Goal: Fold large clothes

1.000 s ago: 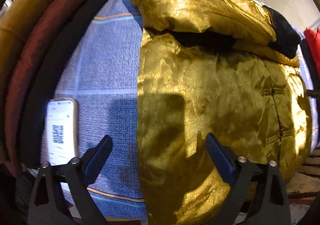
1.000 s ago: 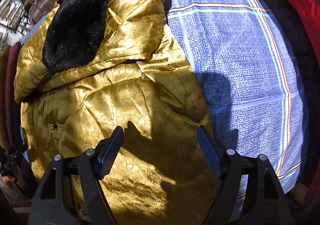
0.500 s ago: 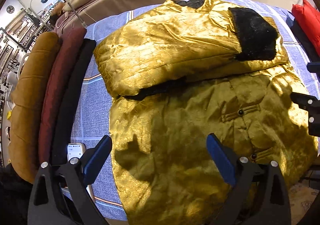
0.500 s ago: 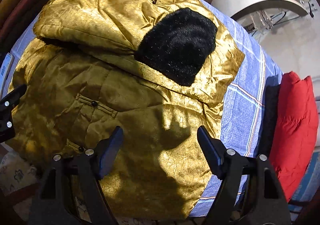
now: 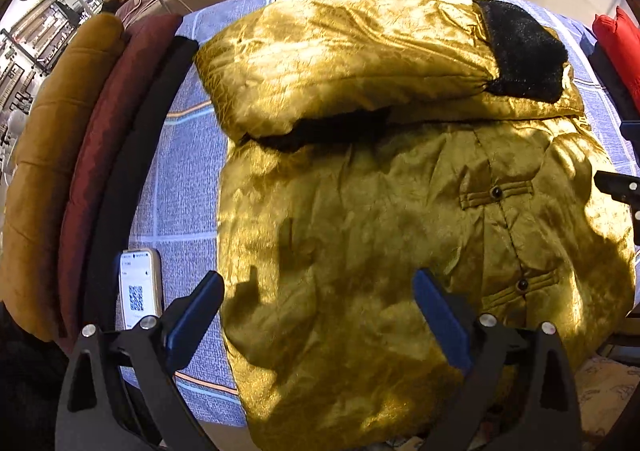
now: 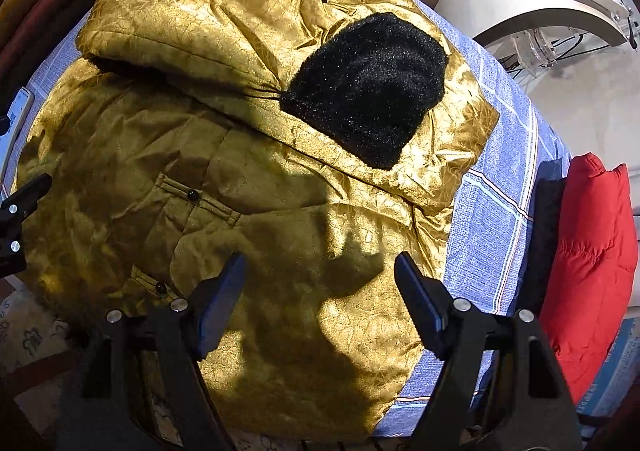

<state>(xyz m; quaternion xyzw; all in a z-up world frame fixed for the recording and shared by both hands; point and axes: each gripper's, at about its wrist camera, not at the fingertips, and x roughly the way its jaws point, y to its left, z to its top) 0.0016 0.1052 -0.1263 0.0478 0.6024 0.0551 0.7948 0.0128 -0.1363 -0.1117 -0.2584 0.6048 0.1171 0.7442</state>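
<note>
Hovering above the gold jacket (image 5: 360, 235), we hold left tongs (image 5: 316, 315) and right tongs (image 6: 320, 291) spread, gripping nothing.

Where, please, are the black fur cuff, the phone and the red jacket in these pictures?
black fur cuff (image 6: 368, 91): right wrist view, middle of the fur.
phone (image 5: 140, 287): left wrist view, its lit screen.
red jacket (image 6: 588, 251): right wrist view, its quilted front.

The jacket (image 5: 360, 211) is showing shiny gold crackle-patterned fabric, its cuff (image 5: 520, 51) showing black fuzzy trim. The bed sheet (image 5: 180, 179) is showing blue with pale and orange grid lines; a red garment (image 6: 592, 251) is lying beside it.
</note>
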